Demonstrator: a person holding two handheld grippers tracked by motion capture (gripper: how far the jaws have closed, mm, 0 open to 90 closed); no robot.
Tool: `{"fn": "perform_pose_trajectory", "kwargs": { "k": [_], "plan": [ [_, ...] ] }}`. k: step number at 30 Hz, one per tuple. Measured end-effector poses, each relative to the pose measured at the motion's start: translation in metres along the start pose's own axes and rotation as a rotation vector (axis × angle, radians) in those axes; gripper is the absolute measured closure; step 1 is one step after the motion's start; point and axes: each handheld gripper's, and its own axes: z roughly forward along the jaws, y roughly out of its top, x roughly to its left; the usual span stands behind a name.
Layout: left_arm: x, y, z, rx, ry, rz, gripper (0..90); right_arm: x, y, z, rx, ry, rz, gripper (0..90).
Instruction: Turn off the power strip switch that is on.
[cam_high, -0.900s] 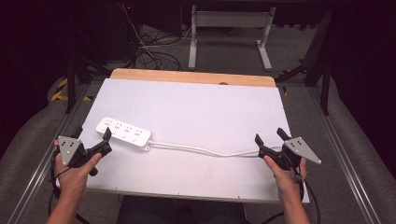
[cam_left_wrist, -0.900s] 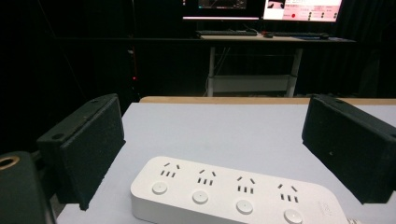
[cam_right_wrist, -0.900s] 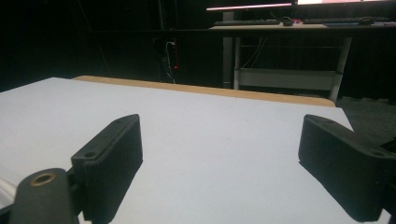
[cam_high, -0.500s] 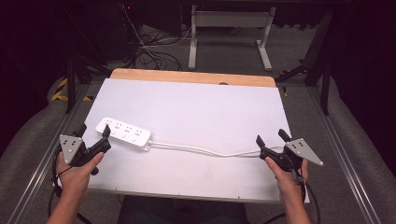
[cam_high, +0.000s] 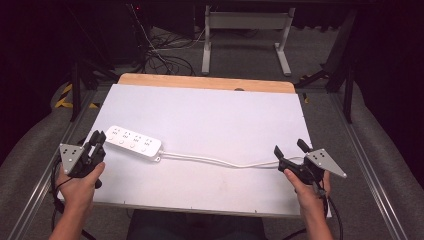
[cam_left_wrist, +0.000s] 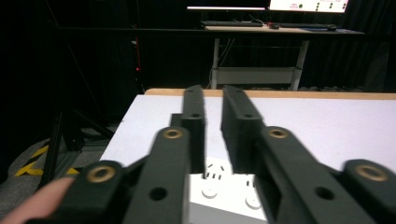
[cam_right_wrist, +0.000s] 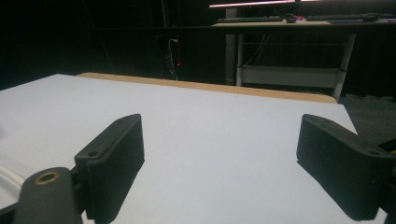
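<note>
A white plastic power strip (cam_high: 133, 140) lies on the left of the white surface (cam_high: 215, 115), its white cable (cam_high: 220, 161) trailing right. The left gripper (cam_high: 98, 137), fingers nearly closed with a narrow gap, sits just beside the strip's left end. The right gripper (cam_high: 289, 149), fingers wide apart, rests near the cable's right end.

White power strip (cam_high: 134, 140) (corded) on table (cam_high: 225, 110)
</note>
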Motion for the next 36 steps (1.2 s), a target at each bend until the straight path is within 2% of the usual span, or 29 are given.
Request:
{"fn": "perform_pose_trajectory", "kwargs": {
  "k": [1,3,8,13,16,19,21,22,23,24,27,32,34,36],
  "plan": [
    [0.0,0.0,0.0,0.004,0.0,-0.006,85.2,0.001,0.0,0.0,0.002,0.003,-0.001,15.9],
    [0.001,0.0,0.0,0.01,0.003,0.002,89.5,0.001,0.0,0.0,0.004,0.005,0.002,16.0],
    [0.003,0.002,0.001,0.008,-0.002,0.02,90.0,0.002,0.0,0.001,0.013,0.009,-0.006,16.2],
    [0.002,0.001,0.003,0.007,-0.019,0.016,90.0,0.002,0.0,0.001,0.013,0.015,-0.005,16.4],
    [0.001,0.002,0.01,0.015,-0.035,0.045,90.0,0.002,0.0,0.002,0.016,0.015,-0.009,16.5],
    [-0.001,-0.001,0.016,0.047,-0.064,0.053,90.0,0.003,0.0,0.004,0.026,0.012,-0.023,16.5],
    [-0.003,0.0,0.018,0.054,-0.09,0.063,90.0,0.003,0.0,0.004,0.024,0.017,-0.027,16.6],
    [-0.003,0.0,0.018,0.054,-0.09,0.063,90.0,0.003,0.0,0.004,0.025,0.018,-0.027,16.6],
    [-0.005,0.001,0.018,0.053,-0.104,0.064,90.0,0.004,-0.001,0.004,0.025,0.018,-0.031,16.6],
    [-0.008,0.003,0.018,0.065,-0.135,0.067,90.0,0.004,-0.001,0.003,0.027,0.018,-0.033,16.6],
    [-0.013,0.004,0.02,0.094,-0.167,0.09,90.0,0.003,-0.001,0.003,0.028,0.015,-0.031,16.7],
    [-0.017,0.006,0.025,0.131,-0.198,0.099,90.0,0.003,-0.001,0.003,0.03,0.015,-0.037,16.7],
    [-0.021,0.005,0.028,0.165,-0.22,0.115,90.0,0.003,-0.001,0.003,0.033,0.015,-0.038,16.8],
    [-0.023,0.003,0.029,0.178,-0.225,0.123,90.0,0.003,-0.001,0.003,0.034,0.016,-0.042,16.8]
  ]
}}
